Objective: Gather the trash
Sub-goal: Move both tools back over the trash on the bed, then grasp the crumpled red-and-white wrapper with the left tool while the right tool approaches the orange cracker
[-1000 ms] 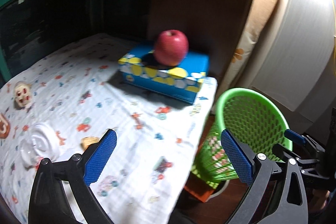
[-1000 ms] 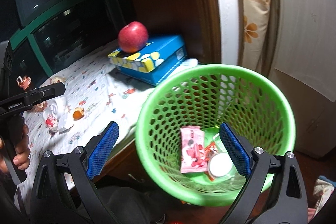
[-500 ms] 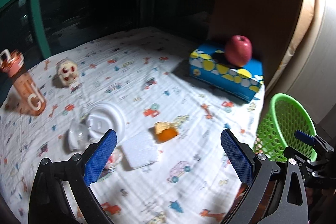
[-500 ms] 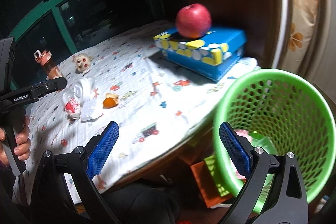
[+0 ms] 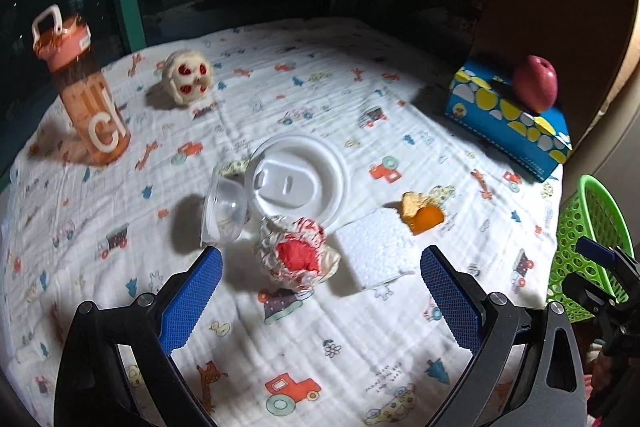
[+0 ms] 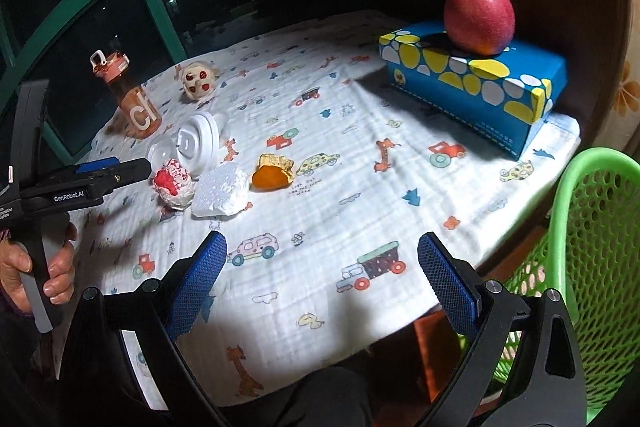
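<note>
Left wrist view: the left gripper (image 5: 318,273) stands wide open and empty. The crumpled red-and-white paper wrapper (image 5: 294,254) lies straight ahead between the blue pads, just beyond their tips, on the printed white tablecloth (image 5: 360,347). A white foam block (image 5: 376,251) sits just right of it.

Right wrist view: the right gripper (image 6: 322,269) is also spread wide, holding nothing, well apart from the wrapper (image 6: 173,182), which lies far left. The left gripper is nearer. The green mesh plastic basket (image 6: 592,247) stands off the table's right edge.
</note>
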A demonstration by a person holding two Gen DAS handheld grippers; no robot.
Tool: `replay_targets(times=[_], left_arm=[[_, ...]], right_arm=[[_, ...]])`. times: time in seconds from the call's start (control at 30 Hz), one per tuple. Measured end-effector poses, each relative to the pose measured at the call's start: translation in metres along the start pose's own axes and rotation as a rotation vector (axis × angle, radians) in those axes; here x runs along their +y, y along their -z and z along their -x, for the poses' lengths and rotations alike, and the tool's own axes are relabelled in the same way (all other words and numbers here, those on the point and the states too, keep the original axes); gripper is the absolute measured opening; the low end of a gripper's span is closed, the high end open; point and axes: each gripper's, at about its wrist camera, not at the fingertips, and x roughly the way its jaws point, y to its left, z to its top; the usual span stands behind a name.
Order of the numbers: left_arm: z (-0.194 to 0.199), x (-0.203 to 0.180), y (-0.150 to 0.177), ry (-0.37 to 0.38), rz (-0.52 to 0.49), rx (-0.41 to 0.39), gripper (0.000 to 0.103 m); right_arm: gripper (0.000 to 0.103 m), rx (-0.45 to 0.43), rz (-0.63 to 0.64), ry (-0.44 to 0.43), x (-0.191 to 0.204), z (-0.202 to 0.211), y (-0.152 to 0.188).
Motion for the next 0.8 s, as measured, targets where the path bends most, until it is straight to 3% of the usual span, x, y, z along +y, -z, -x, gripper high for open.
replay_targets(times=[0.27, 0.37, 0.53, 0.6, 0.8], left_arm=[[-0.030, 0.008, 0.002, -0.012, 0.021, 0.034, 0.094], [-0.040, 0.012, 0.002, -0.011, 0.031, 0.052, 0.076], [-0.052, 0.019, 0.001, 0.001, 0.048, 0.075, 0.064], [-0.057, 0.022, 0.002, 0.022, 0.054, 0.089, 0.052], [-0.057, 0.032, 0.004, 0.039, 0.080, 0.083, 0.037]], right_arm=[[0.095, 0.039, 0.018, -0.010, 0.008, -0.022, -0.004], [0.094, 0.046, 0.026, -0.015, 0.010, -0.029, -0.007], [0.090, 0.071, 0.039, -0.032, 0.014, -0.047, -0.014], [0.086, 0.084, 0.039, -0.038, 0.015, -0.055, -0.016], [0.074, 0.122, 0.046, -0.059, 0.021, -0.081, -0.027]])
